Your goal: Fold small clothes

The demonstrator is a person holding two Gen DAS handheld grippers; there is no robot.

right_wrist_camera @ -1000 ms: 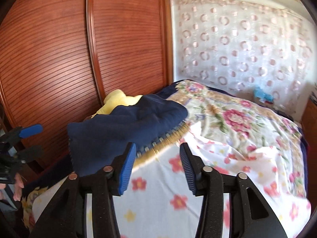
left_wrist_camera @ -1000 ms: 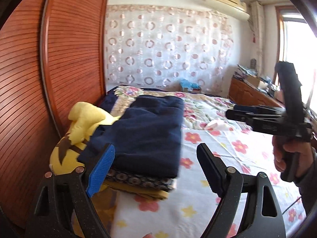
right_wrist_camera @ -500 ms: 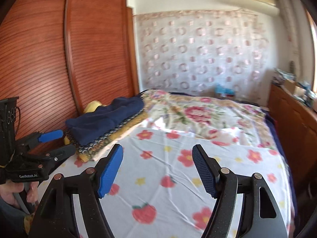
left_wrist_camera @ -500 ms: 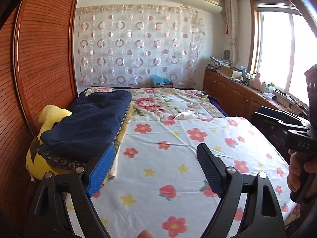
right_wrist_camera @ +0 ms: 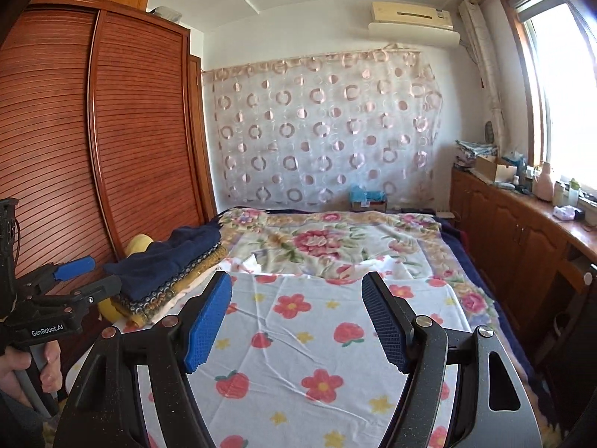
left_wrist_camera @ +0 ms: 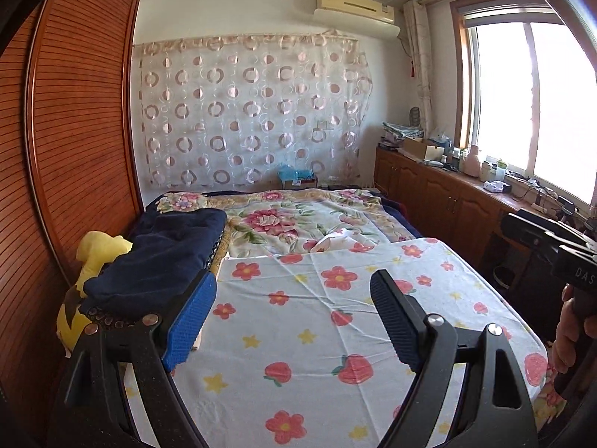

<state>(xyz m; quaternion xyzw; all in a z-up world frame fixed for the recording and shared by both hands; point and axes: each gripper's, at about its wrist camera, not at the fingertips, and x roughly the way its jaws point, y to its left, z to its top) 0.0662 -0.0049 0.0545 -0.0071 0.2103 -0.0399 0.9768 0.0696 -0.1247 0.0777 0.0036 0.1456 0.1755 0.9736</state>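
A stack of folded clothes with a dark navy piece (left_wrist_camera: pixel 164 257) on top lies at the bed's left edge, over a patterned piece and a yellow one; it also shows in the right wrist view (right_wrist_camera: pixel 168 265). My left gripper (left_wrist_camera: pixel 294 321) is open and empty above the white flowered sheet (left_wrist_camera: pixel 335 328), the stack just left of its blue pad. My right gripper (right_wrist_camera: pixel 298 321) is open and empty over the same sheet (right_wrist_camera: pixel 317 354). The left gripper shows at the right view's left edge (right_wrist_camera: pixel 71 280), the right one at the left view's right edge (left_wrist_camera: pixel 552 239).
A yellow plush toy (left_wrist_camera: pixel 93 257) sits between the stack and the wooden wardrobe (left_wrist_camera: pixel 74 149) on the left. A floral blanket (left_wrist_camera: pixel 298 220) covers the far bed. A wooden cabinet (right_wrist_camera: pixel 522 231) with clutter runs along the right under the window.
Both grippers have drawn back and up from the clothes stack, so the whole bed and room show. The right gripper's jaws have opened wider. The stack stays at the bed's left edge.
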